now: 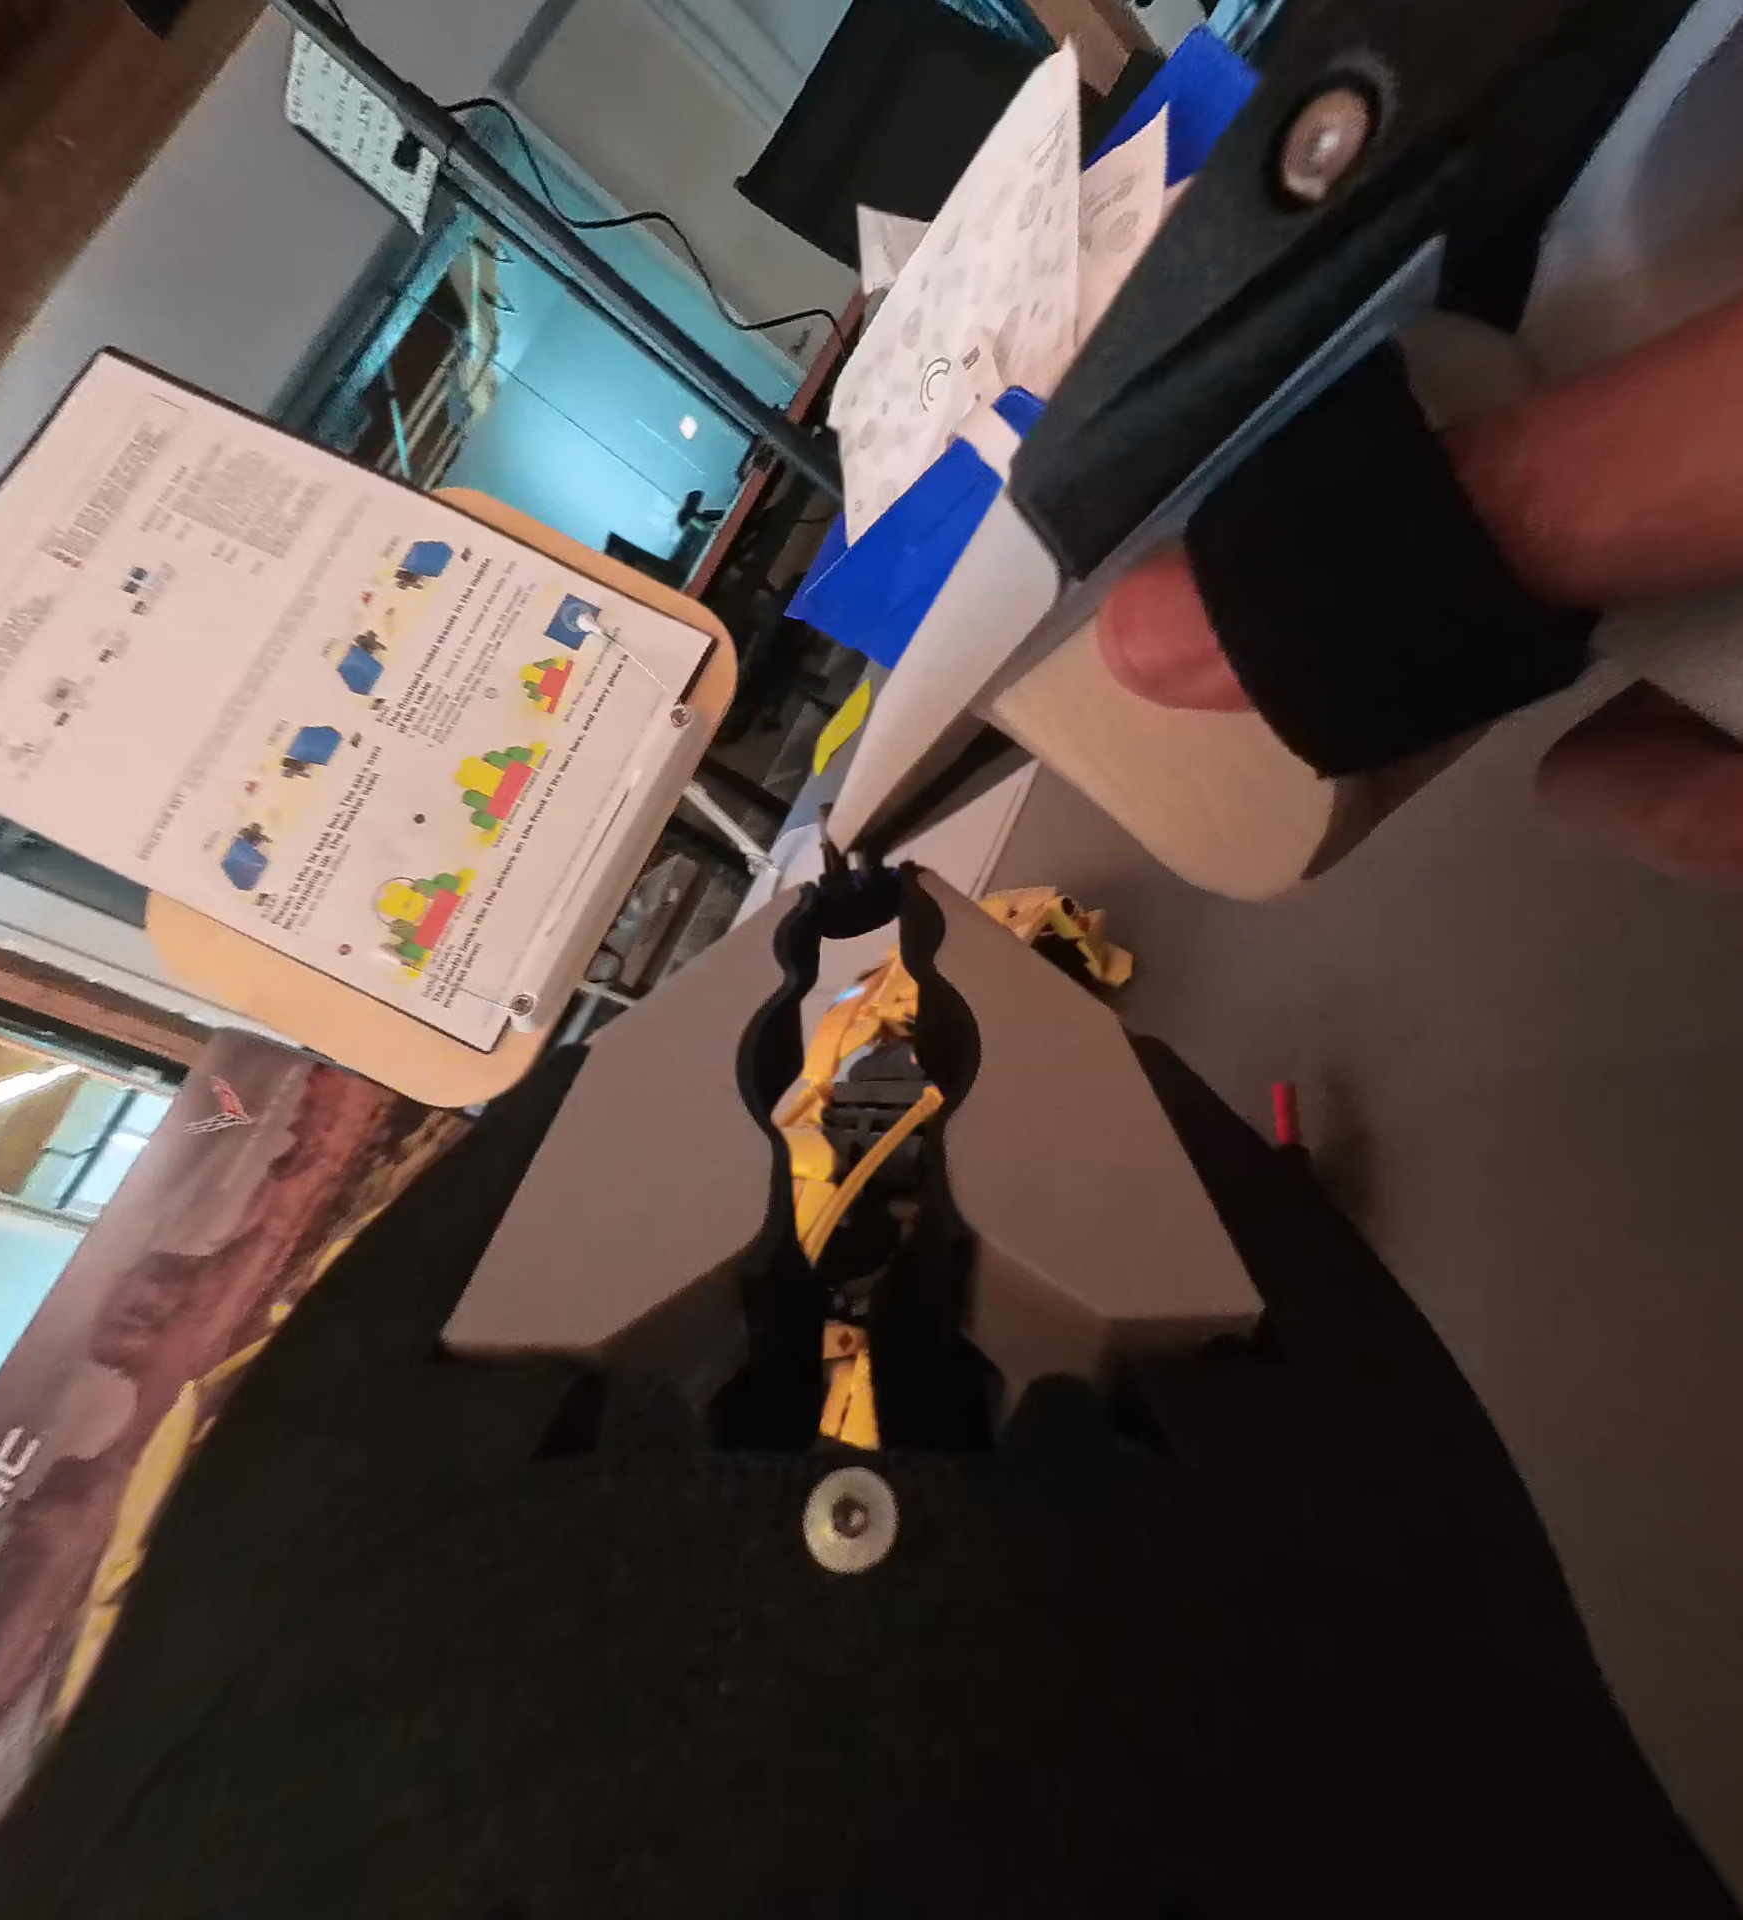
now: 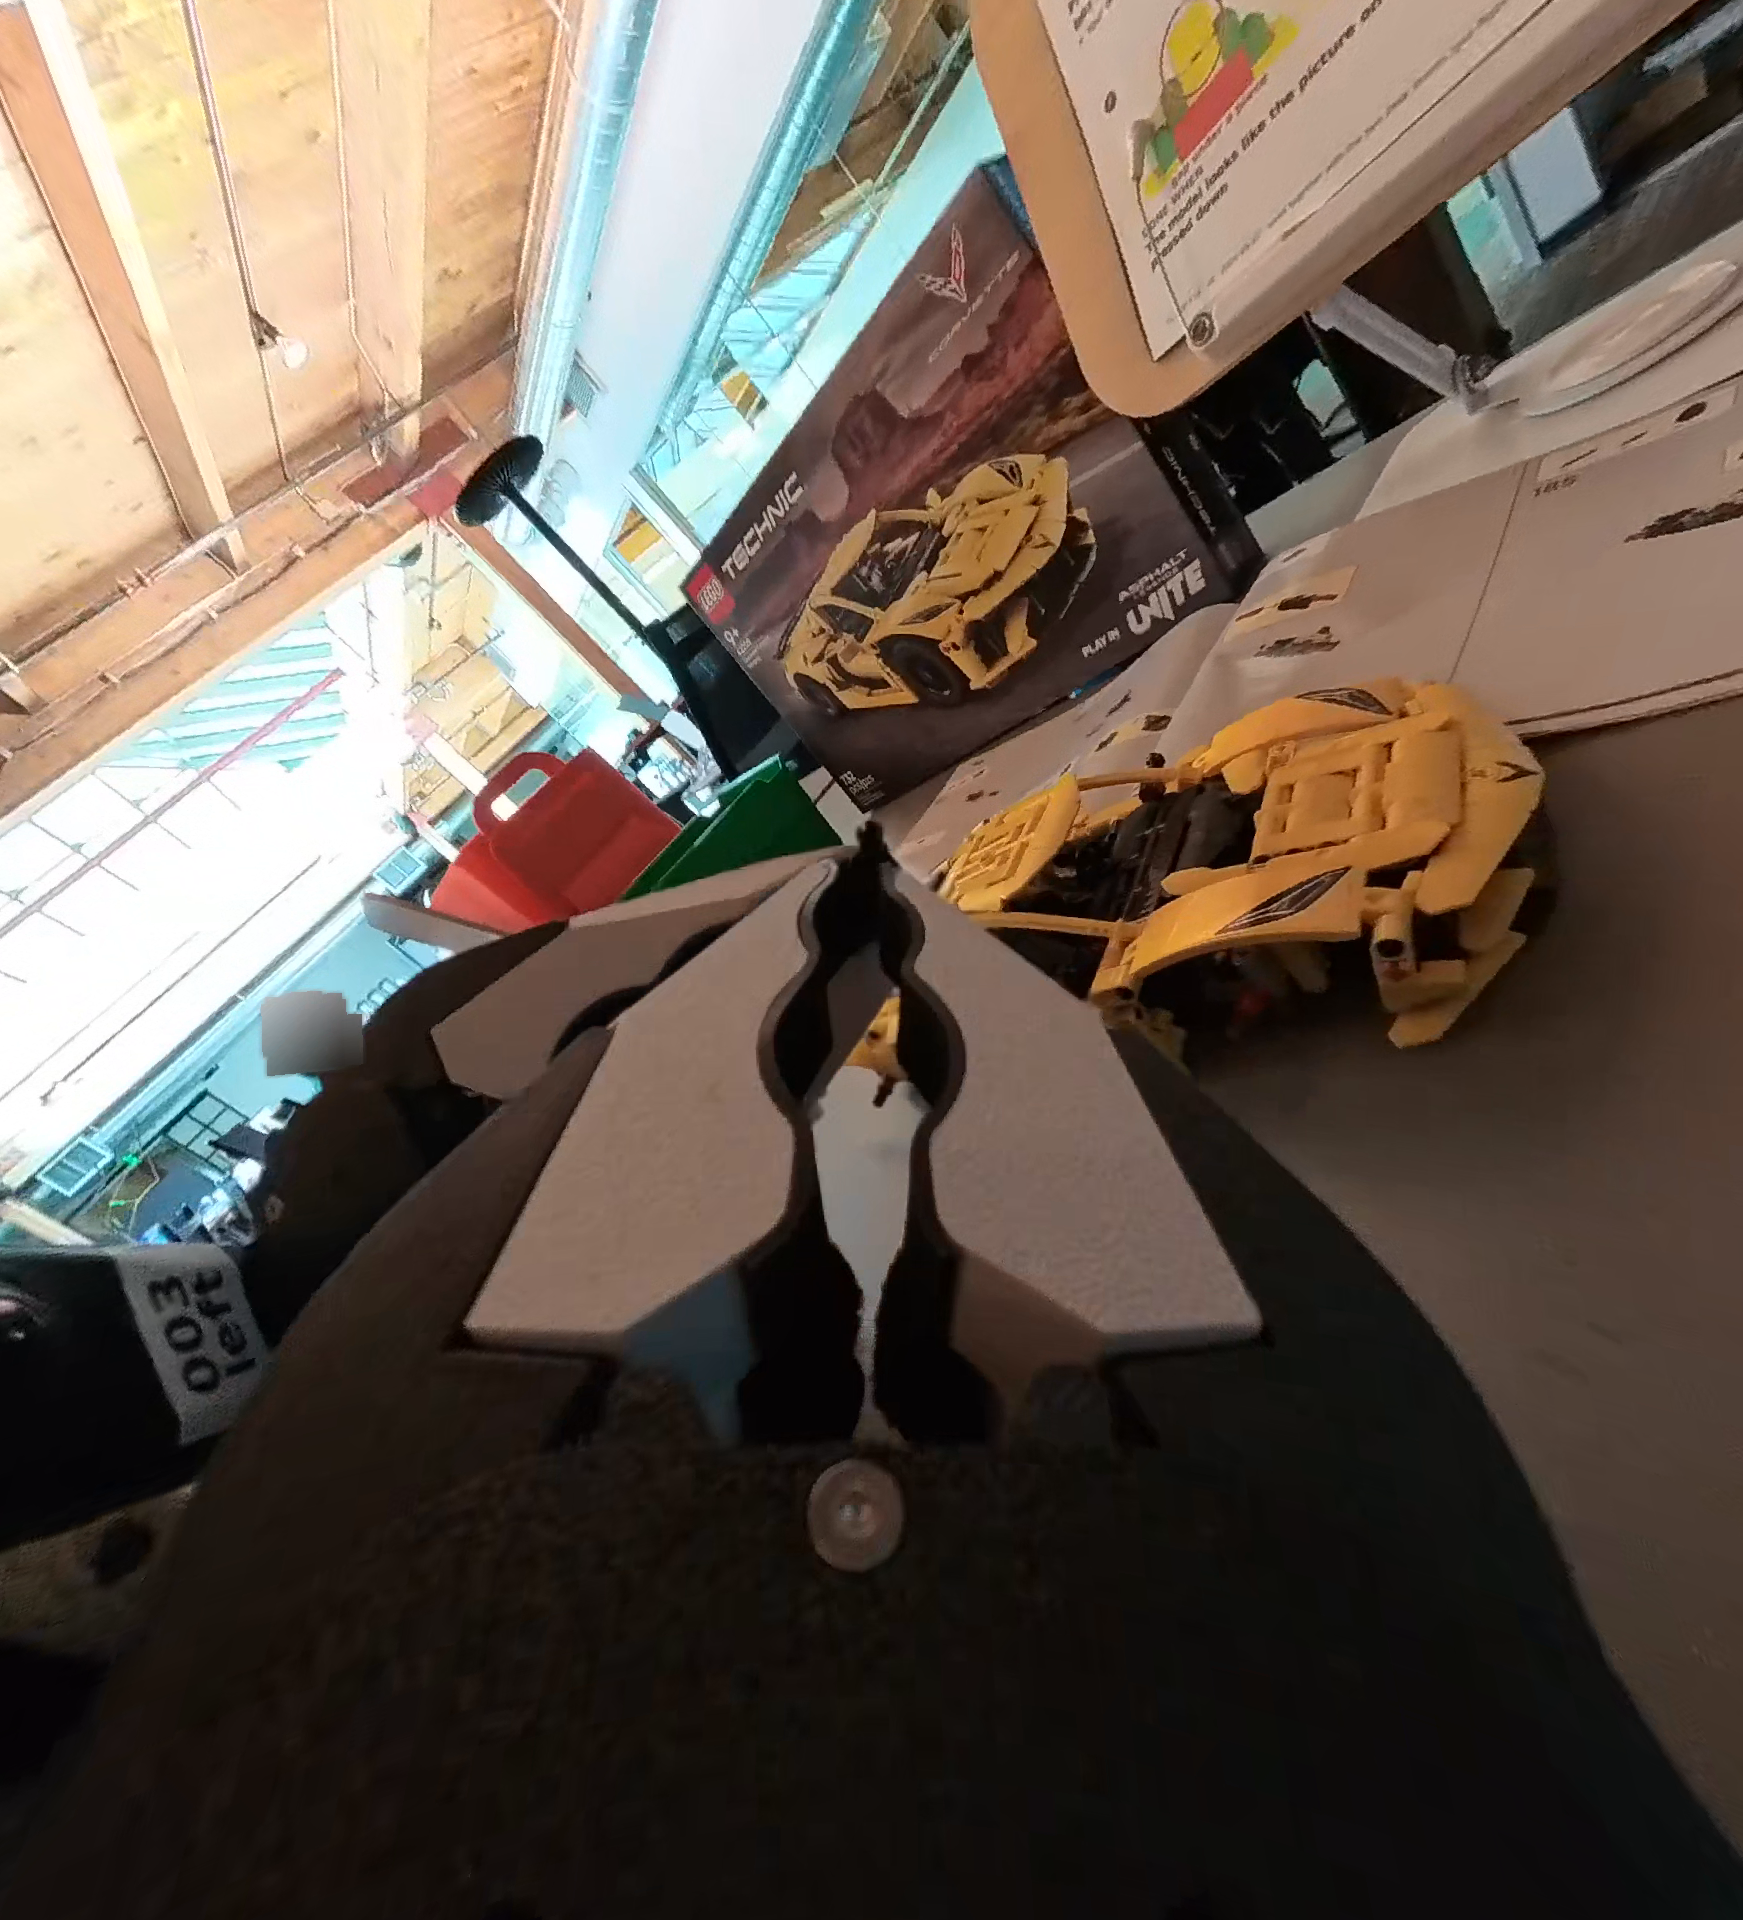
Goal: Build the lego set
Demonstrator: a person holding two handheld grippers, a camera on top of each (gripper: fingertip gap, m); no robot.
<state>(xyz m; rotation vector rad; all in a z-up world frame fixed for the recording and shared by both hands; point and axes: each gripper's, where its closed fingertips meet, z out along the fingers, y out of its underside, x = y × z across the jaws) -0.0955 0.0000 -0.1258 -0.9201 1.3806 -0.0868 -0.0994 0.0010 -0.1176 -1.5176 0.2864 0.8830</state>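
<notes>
The yellow lego car [image 2: 1262, 862] lies on the grey table [image 2: 1573, 1143]; in the left wrist view it [image 1: 1064, 925] shows partly behind and between my fingers. My left gripper [image 1: 854, 896] is shut on a small dark piece [image 1: 851, 912] at its tips. My right gripper [image 2: 872, 862] is shut on a small black pin [image 2: 869, 844]. It reaches in from the upper right in the left wrist view [image 1: 841, 847], tip to tip with the left gripper, held above the table beside the car. The left gripper [image 2: 503, 977] comes in from the left in the right wrist view.
The set's box [image 2: 950, 582] stands behind the car, the open instruction booklet [image 2: 1573, 582] lies beside it. A printed sheet on a stand [image 1: 327, 675] is at the back. Red [image 2: 555, 831] and green [image 2: 732, 831] bins are beyond. A small red piece [image 1: 1285, 1112] lies on the table. Left and right tips are no more than a few centimetres apart.
</notes>
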